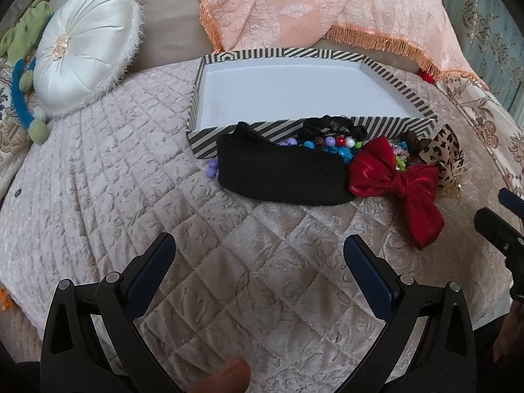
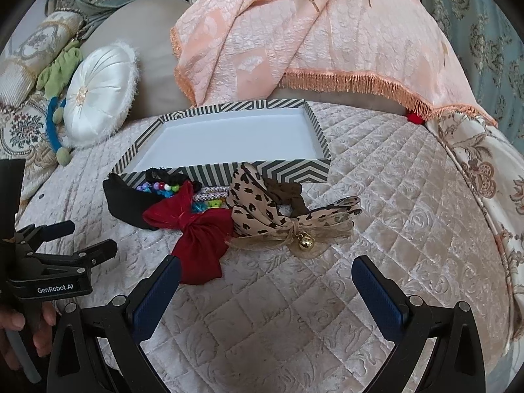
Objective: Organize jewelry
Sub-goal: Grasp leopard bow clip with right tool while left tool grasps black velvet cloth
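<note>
On the quilted bed cover point(image 1: 131, 177), the left gripper point(image 1: 259, 255) and right gripper point(image 2: 266, 276) are hovering wide apart, gripping nothing; accessories are lying piled against the striped box point(image 2: 262, 172).

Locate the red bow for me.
The red bow lies on the quilted bedspread before the striped box, between the black headband and leopard-print bow, just ahead of the right claw.

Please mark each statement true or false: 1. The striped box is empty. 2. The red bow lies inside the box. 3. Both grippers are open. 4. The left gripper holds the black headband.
1. True: the striped box shows only its white floor.
2. False: the red bow lies on the quilt in front of the box.
3. True: the left gripper and right gripper are open.
4. False: the black headband lies untouched on the quilt.
</note>
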Demonstrator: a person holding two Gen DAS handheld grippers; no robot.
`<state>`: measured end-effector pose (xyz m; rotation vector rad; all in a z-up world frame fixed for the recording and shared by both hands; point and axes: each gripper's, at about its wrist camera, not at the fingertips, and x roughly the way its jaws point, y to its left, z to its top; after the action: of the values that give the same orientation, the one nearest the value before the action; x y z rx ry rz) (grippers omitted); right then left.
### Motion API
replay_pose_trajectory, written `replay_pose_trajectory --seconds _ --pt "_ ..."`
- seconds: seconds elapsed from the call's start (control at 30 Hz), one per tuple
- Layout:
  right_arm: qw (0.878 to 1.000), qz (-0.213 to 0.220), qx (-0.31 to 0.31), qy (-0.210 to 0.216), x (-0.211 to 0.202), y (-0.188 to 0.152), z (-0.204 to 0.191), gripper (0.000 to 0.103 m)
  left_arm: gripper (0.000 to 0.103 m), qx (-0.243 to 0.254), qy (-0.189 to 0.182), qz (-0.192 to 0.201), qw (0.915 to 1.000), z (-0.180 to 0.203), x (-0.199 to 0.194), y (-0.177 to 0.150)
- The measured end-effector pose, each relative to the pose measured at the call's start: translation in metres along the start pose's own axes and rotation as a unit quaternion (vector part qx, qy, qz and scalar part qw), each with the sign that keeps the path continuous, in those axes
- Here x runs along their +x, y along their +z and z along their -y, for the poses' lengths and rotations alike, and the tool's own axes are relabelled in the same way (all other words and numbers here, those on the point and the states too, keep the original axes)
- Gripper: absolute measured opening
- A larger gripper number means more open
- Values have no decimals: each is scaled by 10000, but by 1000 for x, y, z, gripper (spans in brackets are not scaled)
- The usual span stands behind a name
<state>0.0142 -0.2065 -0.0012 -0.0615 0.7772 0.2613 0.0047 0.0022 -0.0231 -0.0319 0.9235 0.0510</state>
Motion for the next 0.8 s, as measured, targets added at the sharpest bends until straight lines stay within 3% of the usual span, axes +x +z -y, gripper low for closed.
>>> replay_pose_trajectory --seconds 0.17,0.27,0.33,0.53,0.63,0.73,0.8 --pt "9990 85 118 433 9 0 1 102 103 200 219 -140 9995 3 11 -1" --pt "9973 262 77 688 7 2 -3 102 103 149 123 -369 9991 0 21 -1" --pt "9971 351 58 674 6 5 -2 102 103 103 96 -543 9984 -2 28 -5" --pt "9993 295 142 199 9 16 23 100 103 -21 -41 -543 9985 -6 26 -7" --pt "9987 -66 -218 458 19 25 28 87 103 -94 -96 -530 9985 -8 23 -4" --pt "9951 -198 -802 537 28 33 30 84 103 -118 -155 -391 9990 -11 17 1" --pt "9915 -237 -1045 734 35 37 33 69 103 -287 -199 -242 9991 -18 10 5"
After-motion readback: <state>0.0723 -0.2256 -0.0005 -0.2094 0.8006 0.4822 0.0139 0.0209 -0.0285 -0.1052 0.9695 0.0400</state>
